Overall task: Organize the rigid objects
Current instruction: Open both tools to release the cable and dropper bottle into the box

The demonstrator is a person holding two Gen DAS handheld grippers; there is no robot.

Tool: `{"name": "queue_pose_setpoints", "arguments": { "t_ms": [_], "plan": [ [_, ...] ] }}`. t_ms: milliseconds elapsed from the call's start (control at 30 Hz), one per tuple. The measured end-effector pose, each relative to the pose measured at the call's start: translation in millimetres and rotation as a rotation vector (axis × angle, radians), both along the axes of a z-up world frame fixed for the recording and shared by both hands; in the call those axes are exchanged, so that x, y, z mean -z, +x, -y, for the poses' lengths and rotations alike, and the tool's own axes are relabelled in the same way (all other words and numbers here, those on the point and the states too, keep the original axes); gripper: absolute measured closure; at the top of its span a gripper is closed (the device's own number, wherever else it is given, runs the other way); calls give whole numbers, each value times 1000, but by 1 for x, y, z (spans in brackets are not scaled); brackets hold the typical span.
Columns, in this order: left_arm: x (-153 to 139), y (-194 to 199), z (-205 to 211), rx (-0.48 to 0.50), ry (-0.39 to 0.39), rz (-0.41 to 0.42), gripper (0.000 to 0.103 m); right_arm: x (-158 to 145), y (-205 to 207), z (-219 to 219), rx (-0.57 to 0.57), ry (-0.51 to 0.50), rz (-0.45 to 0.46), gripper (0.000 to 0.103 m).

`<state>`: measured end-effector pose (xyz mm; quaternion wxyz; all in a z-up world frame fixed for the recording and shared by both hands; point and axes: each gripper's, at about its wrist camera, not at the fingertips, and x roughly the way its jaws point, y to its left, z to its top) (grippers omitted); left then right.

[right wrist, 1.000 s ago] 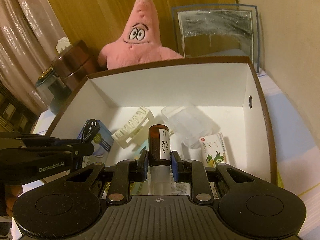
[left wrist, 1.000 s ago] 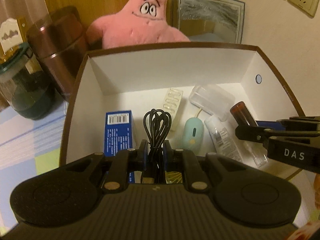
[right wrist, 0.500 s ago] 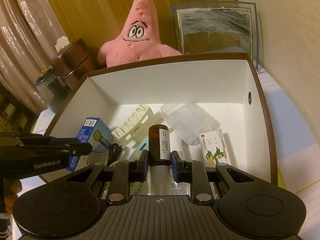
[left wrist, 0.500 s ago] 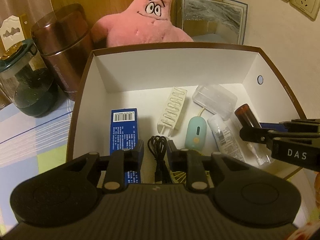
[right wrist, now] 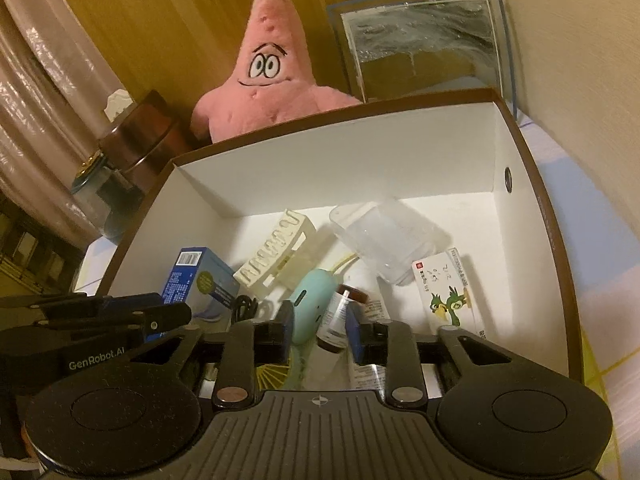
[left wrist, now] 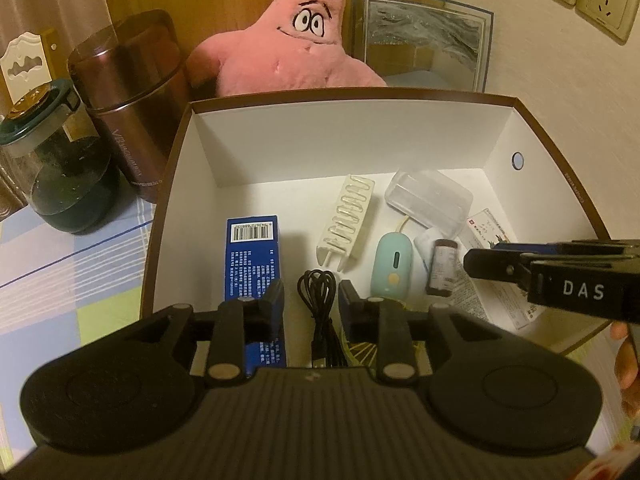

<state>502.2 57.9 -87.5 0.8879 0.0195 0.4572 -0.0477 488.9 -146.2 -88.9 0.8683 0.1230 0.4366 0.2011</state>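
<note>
A white-lined box with a brown rim (left wrist: 568,184) holds several items. The coiled black cable (left wrist: 318,304) lies on the box floor between the fingers of my left gripper (left wrist: 311,304). Its jaws are opening and the pads stand clear of the cable. The brown medicine bottle (right wrist: 340,316) lies tilted on a white tube beside the mint mouse (right wrist: 310,300). It sits below my right gripper (right wrist: 320,326), whose jaws are opening with the pads off the bottle. In the left wrist view the bottle (left wrist: 442,268) rests just left of the right gripper (left wrist: 480,266).
The box also holds a blue carton (left wrist: 252,256), a cream rack (left wrist: 348,216), a clear plastic case (left wrist: 428,200) and a bird-printed card (right wrist: 448,292). Behind the box are a pink star plush (left wrist: 304,48), a brown canister (left wrist: 132,92), a glass jar (left wrist: 60,168) and a framed picture (left wrist: 424,40).
The left jaws parted and the cable dropped from them to the box floor. Then the right jaws parted and the bottle sank, tilted, beside the mouse.
</note>
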Motion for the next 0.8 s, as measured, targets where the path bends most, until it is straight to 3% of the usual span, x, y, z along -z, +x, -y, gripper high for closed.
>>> {"name": "queue_pose_setpoints", "arguments": {
  "t_ms": [133, 800],
  "plan": [
    [-3, -2, -1, -1, -3, 7, 75, -3, -4, 2, -7, -3, 10, 57],
    [-29, -38, 1, -9, -35, 53, 66, -19, -40, 18, 14, 25, 32, 51]
  ]
}}
